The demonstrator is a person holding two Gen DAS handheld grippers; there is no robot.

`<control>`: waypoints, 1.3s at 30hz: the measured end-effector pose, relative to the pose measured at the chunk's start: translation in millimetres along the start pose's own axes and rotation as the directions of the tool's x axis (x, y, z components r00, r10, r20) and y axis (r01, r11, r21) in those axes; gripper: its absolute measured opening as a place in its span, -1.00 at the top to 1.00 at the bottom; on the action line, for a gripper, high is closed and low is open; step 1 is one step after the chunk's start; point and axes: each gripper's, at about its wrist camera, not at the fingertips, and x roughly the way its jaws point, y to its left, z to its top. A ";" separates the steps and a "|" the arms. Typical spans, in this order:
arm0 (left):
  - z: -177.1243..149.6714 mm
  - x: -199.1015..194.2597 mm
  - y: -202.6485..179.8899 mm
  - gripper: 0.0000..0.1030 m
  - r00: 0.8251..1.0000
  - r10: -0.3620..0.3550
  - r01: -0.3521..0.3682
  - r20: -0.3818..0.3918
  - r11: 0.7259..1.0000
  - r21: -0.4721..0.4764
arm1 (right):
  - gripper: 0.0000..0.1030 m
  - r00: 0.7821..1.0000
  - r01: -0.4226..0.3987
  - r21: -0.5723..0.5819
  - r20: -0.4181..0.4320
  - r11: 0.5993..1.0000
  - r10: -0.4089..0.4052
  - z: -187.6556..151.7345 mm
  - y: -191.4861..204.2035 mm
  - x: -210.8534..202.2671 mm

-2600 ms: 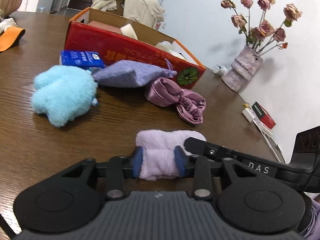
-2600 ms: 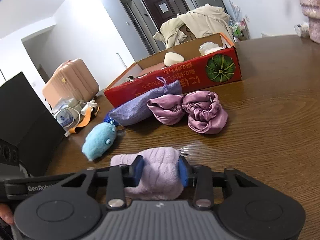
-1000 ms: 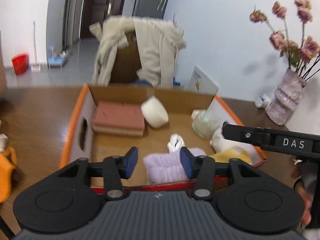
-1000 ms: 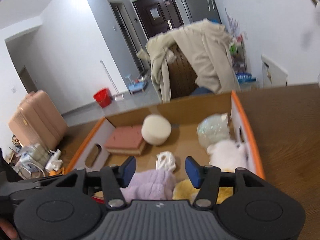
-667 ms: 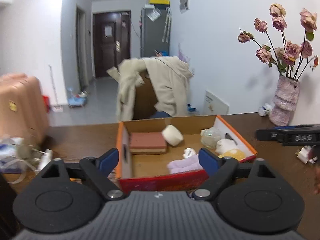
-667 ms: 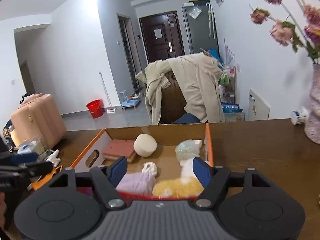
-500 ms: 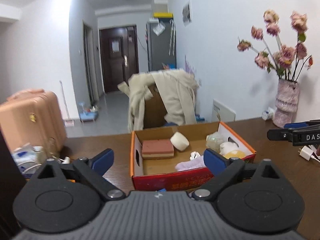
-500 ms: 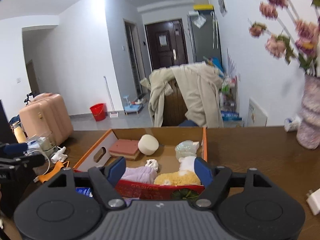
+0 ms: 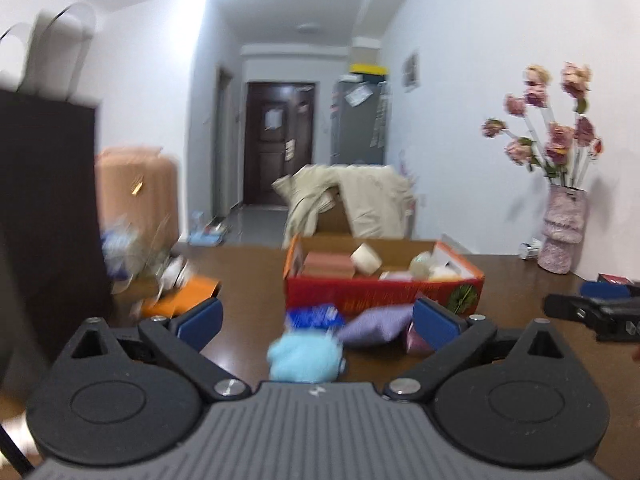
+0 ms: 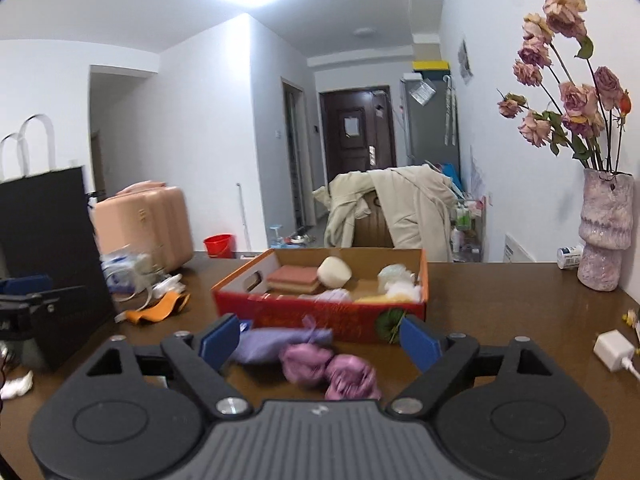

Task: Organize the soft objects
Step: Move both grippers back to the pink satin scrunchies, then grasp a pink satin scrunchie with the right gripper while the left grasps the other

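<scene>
Both grippers have pulled back from the red cardboard box [image 10: 320, 314], where the lilac fluffy towel [image 10: 334, 295] now lies among a pink sponge block [image 10: 294, 276] and a cream roll [image 10: 334, 272]. The left gripper [image 9: 316, 318] and right gripper [image 10: 320, 340] have just been opening and hold nothing. The dark wooden table [image 10: 500, 320] carries a light-blue plush toy [image 9: 304, 360], a purple cloth pouch [image 10: 280, 340] and a mauve satin scrunchie [image 10: 332, 370]; a hallway lies behind.

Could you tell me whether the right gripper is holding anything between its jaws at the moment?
No, the right gripper stands open and empty, with the pink scrunchie lying on the table beyond it.
</scene>
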 end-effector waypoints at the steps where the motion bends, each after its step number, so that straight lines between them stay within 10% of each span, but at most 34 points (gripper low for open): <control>1: -9.0 -3.8 3.2 -1.00 1.000 0.005 -0.005 -0.017 1.000 -0.012 | -0.77 1.000 -0.001 -0.010 0.013 1.000 0.001 -9.8 3.8 -7.3; 15: -28.6 22.2 16.6 -1.00 0.994 0.008 -0.009 -0.109 1.000 -0.004 | -0.77 0.995 -0.040 0.034 -0.095 0.999 0.043 -53.9 27.0 -9.1; 24: -37.8 80.4 -10.7 -1.00 0.967 -0.159 0.169 -0.200 0.985 0.037 | -0.70 0.984 0.014 0.046 -0.178 0.999 -0.005 -51.5 11.4 40.8; 39: -20.9 199.7 -86.8 -0.66 0.903 -0.276 0.299 -0.330 0.954 0.021 | 0.21 0.960 0.063 0.121 -0.279 0.991 -0.027 -39.7 -66.8 168.5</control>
